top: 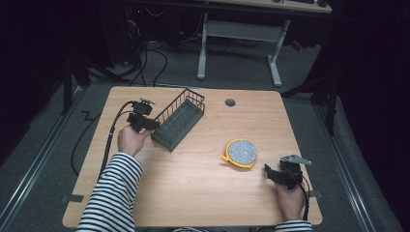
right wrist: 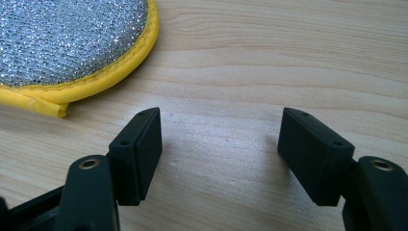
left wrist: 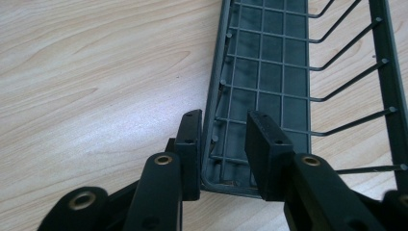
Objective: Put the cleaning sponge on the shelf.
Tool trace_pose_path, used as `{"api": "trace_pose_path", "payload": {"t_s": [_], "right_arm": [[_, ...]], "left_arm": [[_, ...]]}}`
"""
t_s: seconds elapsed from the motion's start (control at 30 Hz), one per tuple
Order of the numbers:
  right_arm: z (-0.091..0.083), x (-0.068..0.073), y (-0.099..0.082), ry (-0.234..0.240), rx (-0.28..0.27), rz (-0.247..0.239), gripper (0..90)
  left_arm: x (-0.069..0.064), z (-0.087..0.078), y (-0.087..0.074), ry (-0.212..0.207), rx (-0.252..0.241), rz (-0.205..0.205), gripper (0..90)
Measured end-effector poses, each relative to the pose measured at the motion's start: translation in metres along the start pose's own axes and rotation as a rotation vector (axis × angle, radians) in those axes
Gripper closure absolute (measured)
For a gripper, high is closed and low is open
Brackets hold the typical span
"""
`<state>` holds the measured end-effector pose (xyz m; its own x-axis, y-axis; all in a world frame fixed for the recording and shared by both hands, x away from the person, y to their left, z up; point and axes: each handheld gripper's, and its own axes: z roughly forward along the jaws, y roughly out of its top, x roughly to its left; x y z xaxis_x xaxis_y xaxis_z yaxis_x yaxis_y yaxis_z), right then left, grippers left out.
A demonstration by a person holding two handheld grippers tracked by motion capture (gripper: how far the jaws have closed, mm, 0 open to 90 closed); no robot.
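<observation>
Dark floor and cables lie behind my wooden surface [top: 193, 183] in the high view. My left tongs [top: 147, 123] sit at the middle left of the frame, right at the near end of the wire basket [top: 180, 119]. The basket looks empty. The round silver scrub pad [top: 241, 152] with its yellow edge lies on the wood at the middle right, well apart from the basket. My right tongs [top: 271, 174] rest at the lower right, near the pad but not touching it.

In the left gripper view, my left tongs [left wrist: 223, 149] straddle the corner of the basket [left wrist: 269, 86] at the bottom middle. One jaw is outside the wall and one is inside. They are close on the wall, but I cannot tell if they pinch it yet. I think I should squeeze firmly on the frame, not a thin wire, so it won't slip.

In the right gripper view, my right tongs [right wrist: 219, 154] are spread wide with bare wood between them. The pad [right wrist: 72, 38] fills the upper left corner.
</observation>
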<state>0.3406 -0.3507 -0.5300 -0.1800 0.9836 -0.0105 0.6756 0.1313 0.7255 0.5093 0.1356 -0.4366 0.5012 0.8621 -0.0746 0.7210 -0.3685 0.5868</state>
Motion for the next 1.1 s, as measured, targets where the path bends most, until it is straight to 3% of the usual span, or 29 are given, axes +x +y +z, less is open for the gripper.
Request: {"api": "trace_pose_path", "payload": {"t_s": [0.17, 0.23, 0.5, 1.1], "right_arm": [[0.000, 0.000, 0.000, 0.000, 0.000, -0.003, 32.2], [0.000, 0.000, 0.000, 0.001, 0.000, -0.004, 32.1], [0.000, 0.000, 0.000, 0.002, -0.001, -0.007, 31.9], [0.000, 0.000, 0.000, 0.003, -0.001, -0.009, 31.8]], "left_arm": [[-0.003, -0.002, -0.003, -0.013, -0.008, 0.007, 73.0], [-0.006, -0.002, -0.004, -0.015, -0.004, 0.032, 74.5], [-0.018, -0.006, -0.009, -0.034, -0.002, 0.071, 74.2], [-0.041, -0.016, -0.030, -0.082, -0.038, 0.114, 74.1]]}}
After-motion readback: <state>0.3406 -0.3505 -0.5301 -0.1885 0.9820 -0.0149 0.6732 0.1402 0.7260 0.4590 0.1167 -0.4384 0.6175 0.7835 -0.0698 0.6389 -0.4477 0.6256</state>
